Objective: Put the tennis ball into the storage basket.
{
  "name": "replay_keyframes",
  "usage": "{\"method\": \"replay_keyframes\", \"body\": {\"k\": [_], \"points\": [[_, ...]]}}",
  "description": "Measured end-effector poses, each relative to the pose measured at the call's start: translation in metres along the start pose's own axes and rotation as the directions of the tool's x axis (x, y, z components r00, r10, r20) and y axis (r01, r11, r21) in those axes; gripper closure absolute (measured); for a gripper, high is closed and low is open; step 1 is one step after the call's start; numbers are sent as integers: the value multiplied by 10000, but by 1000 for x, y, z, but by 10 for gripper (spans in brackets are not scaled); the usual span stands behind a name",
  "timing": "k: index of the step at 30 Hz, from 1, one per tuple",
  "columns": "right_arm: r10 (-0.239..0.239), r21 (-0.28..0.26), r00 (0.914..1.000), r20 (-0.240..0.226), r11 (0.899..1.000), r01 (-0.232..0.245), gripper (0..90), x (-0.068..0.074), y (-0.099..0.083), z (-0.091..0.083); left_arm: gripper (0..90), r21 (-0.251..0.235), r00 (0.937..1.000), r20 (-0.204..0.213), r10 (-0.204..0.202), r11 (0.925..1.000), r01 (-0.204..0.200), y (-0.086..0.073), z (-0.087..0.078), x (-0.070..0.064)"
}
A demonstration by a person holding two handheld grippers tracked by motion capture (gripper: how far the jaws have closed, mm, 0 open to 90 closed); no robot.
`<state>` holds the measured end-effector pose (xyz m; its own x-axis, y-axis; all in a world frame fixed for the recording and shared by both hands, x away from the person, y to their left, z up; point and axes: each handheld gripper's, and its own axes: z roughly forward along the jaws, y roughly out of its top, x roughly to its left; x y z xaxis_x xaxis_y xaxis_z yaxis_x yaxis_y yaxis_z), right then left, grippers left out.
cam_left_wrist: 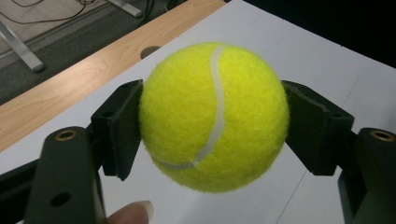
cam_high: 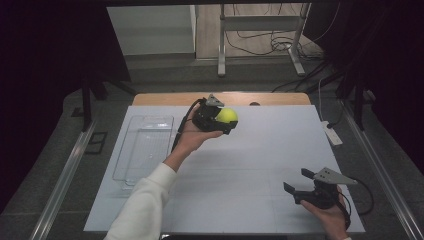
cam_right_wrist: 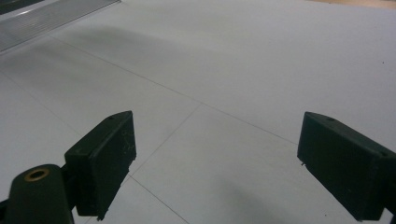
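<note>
High view: the left gripper (cam_high: 220,119) was raised over the far middle of the white table (cam_high: 240,165), its jaws closed on a yellow tennis ball (cam_high: 226,116). A clear plastic tray (cam_high: 144,150) lay on the table's left side, well apart from the ball. The right gripper (cam_high: 302,182) rested low near the table's near right corner, its jaws spread and holding nothing.

Left gripper view: the tennis ball (cam_left_wrist: 214,116) sat squarely between the two black jaws, each pad pressed against one flank, with its white seam facing the camera. The ball hung clear of the white surface, and the wooden table edge (cam_left_wrist: 70,88) lay beyond it. A fingertip (cam_left_wrist: 130,213) showed at the bottom edge.

Right gripper view: the right gripper (cam_right_wrist: 215,163) was wide open above bare white table (cam_right_wrist: 233,70), with nothing between its jaws.

Step in hand, as judged: carrying the gripped ball. The tray appeared the likely destination; if so, the next move called for swinging the left gripper leftward over it, lowering, and parting the jaws only once the ball was low enough not to bounce or roll out.
</note>
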<state>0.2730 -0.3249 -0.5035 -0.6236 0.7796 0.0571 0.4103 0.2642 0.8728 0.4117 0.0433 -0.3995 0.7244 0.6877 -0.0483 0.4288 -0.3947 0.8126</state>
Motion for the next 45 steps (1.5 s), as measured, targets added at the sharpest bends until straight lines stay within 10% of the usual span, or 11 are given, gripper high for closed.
{"method": "replay_keyframes", "body": {"k": [45], "points": [[-10, 24, 10000, 69, 10000, 10, 118, 1, 0, 1, 276, -861, 9979, -522, -384, 9957, 338, -15, -36, 11]]}}
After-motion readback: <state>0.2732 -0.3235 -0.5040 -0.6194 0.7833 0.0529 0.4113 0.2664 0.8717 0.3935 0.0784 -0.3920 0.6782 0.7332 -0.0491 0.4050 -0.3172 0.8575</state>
